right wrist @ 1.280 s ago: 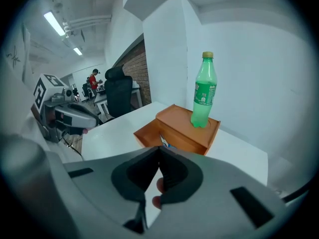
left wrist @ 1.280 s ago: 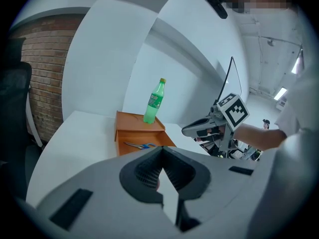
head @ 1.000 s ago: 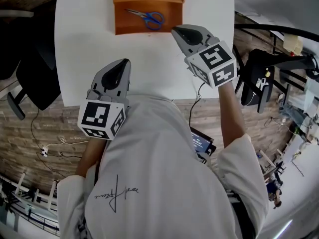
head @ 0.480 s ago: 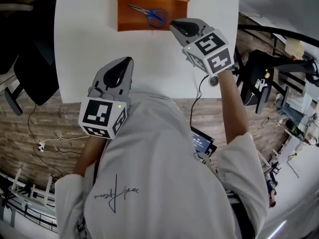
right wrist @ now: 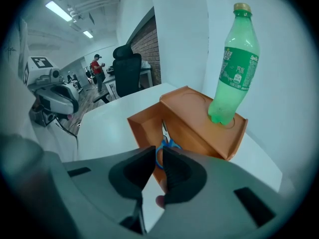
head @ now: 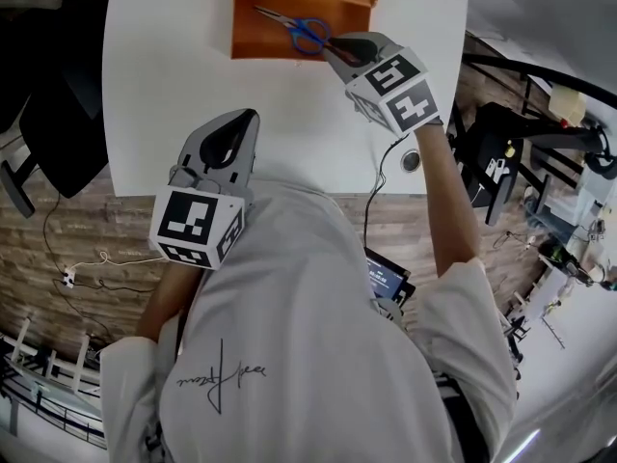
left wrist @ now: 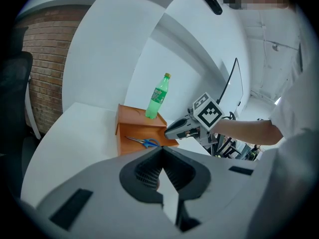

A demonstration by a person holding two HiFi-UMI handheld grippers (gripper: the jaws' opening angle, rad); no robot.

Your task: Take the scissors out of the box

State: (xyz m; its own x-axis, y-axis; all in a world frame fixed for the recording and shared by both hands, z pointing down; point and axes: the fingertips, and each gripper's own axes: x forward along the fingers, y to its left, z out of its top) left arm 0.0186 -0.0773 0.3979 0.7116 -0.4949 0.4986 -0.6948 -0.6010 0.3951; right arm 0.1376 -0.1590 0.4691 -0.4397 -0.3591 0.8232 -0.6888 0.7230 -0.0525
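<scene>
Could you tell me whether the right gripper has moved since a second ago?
Yes. The grey right gripper has advanced across the white table to the near edge of the orange box, by the blue-handled scissors; its jaws are opening, nothing between them.

box (head: 270, 46) cropped at top, scissors (right wrist: 166, 132) handles half-hidden
</scene>
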